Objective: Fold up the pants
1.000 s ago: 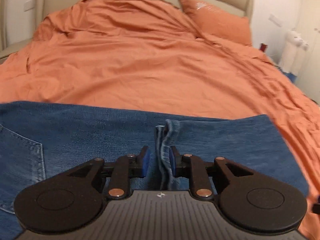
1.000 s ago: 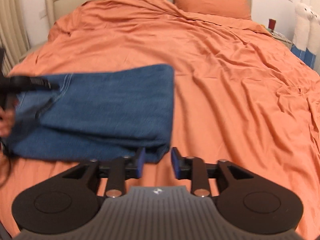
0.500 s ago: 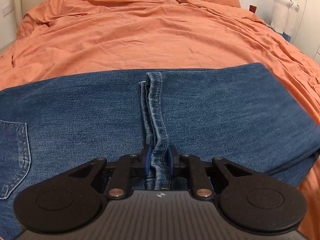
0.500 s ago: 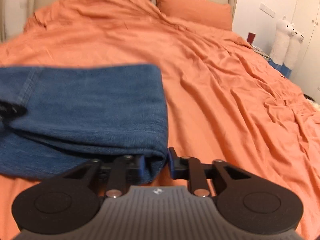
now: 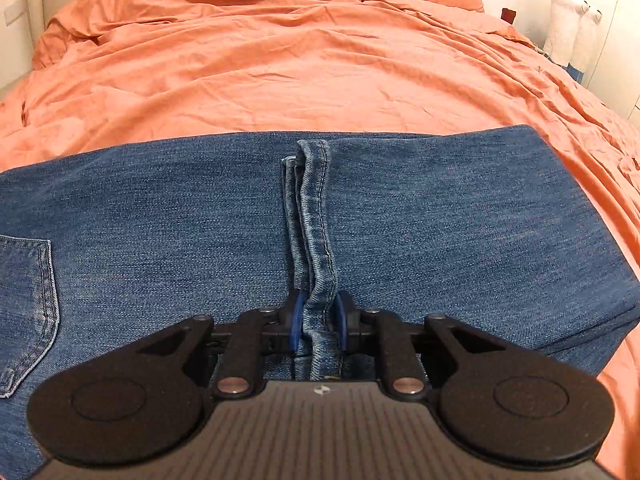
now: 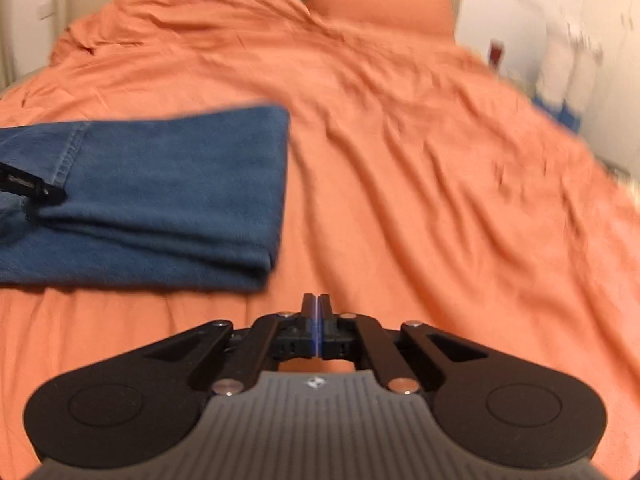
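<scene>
Blue denim pants (image 5: 420, 216) lie folded on the orange bed. In the left wrist view my left gripper (image 5: 318, 322) is shut on the raised hem band (image 5: 316, 208) of the pants at their near edge. A back pocket (image 5: 28, 304) shows at the left. In the right wrist view the folded pants (image 6: 168, 196) lie at the left, with the tip of my left gripper (image 6: 28, 186) on them. My right gripper (image 6: 316, 306) is shut and empty, over the bare bedding just right of the pants' near corner.
The orange duvet (image 5: 280, 60) covers the bed. An orange pillow (image 6: 380, 4) lies against the beige headboard. White plush toys (image 5: 572, 20) stand beside the bed at the right, against the wall.
My left gripper closed on the hem and tilted down over the pants. My right gripper let go of the pants' corner, shut empty and drew back to the right.
</scene>
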`<state>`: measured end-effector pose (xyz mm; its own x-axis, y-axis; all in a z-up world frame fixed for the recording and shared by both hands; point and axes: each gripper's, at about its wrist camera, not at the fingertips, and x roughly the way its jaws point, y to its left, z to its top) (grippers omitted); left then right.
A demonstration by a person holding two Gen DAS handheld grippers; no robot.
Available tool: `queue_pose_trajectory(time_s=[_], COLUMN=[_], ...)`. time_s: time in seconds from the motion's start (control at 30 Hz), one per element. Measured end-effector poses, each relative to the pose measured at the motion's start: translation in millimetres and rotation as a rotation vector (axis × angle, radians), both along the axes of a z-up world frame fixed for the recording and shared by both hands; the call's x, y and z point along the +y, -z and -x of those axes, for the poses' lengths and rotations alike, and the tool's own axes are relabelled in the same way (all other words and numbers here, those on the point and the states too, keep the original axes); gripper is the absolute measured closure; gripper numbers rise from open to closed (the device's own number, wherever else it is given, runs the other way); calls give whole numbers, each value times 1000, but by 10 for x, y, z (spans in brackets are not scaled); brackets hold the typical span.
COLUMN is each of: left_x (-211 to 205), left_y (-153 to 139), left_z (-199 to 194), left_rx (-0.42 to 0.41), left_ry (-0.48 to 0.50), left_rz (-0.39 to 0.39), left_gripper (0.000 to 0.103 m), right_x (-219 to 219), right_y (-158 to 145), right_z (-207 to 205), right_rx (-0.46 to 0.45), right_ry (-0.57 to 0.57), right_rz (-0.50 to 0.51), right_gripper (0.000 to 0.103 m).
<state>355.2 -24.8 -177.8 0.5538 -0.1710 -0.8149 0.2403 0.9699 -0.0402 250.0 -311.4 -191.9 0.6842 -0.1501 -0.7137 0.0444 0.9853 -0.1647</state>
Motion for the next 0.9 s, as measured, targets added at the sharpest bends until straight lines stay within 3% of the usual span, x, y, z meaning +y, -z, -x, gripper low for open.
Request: queue_pose_trajectory(time_s=[0.17,0.23,0.57,0.77,0.9], left_x=[14,22,46,27,26], left_y=[-5,-7,-13,-13,-6], left_z=[3,-5,-12,-5,0], left_rx=[0,3,7,6,3], left_ry=[2,3,9,9,11], left_rz=[5,8,18,14,16], left_gripper=[82,82,83,83,82], right_x=[372,538,744,954,938], right_y=[-42,-43,191,171,211], right_z=[-130,-141,-301,-312,-386], right_rx=[-9,-24,49,-13,-20], right_ry=[-208,-260,-240,-296,-241], right_rz=[157,211,403,455,516], right_gripper=[89,77,77,80,80])
